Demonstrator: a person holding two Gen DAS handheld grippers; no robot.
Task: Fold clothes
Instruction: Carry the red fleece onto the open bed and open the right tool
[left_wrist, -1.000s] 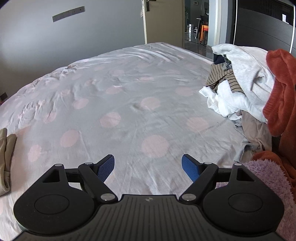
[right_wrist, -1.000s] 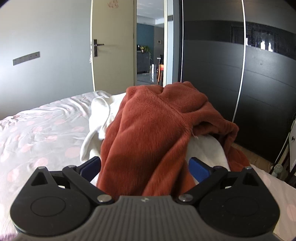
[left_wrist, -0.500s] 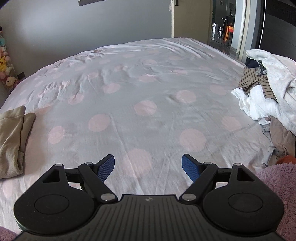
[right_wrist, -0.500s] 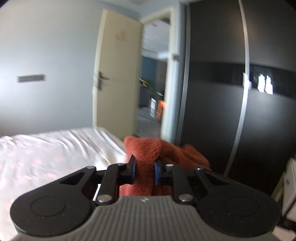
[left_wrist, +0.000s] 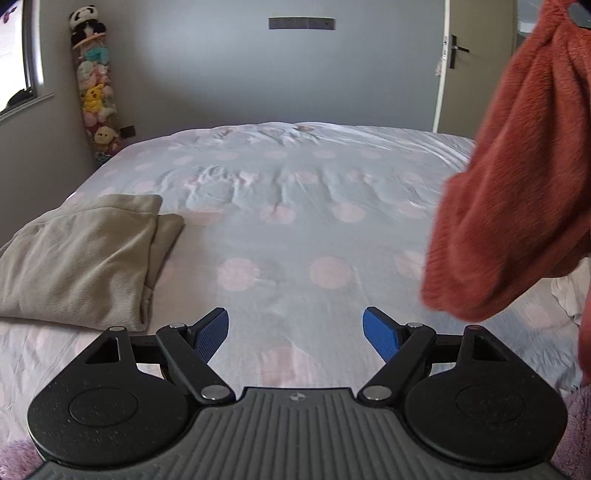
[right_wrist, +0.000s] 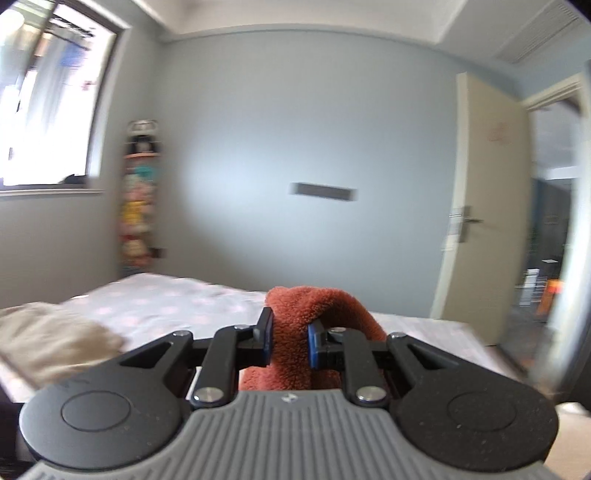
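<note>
**Rust fleece pinched above the bed**

My right claw (right_wrist: 290, 341) pinches a fold of the rust fleece (left_wrist: 517, 177), which hangs over the bed's (left_wrist: 295, 229) right side. My left claw (left_wrist: 295, 334) is spread and empty above the bed. A folded beige garment (left_wrist: 81, 258) lies on the bed's left edge.

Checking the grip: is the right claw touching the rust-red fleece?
Touching. The right wrist view shows the right claw with both pads pressed into the rust-red fleece.

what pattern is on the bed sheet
Pale grey with pink polka dots on the bed sheet, clearest in the left wrist view.
</note>
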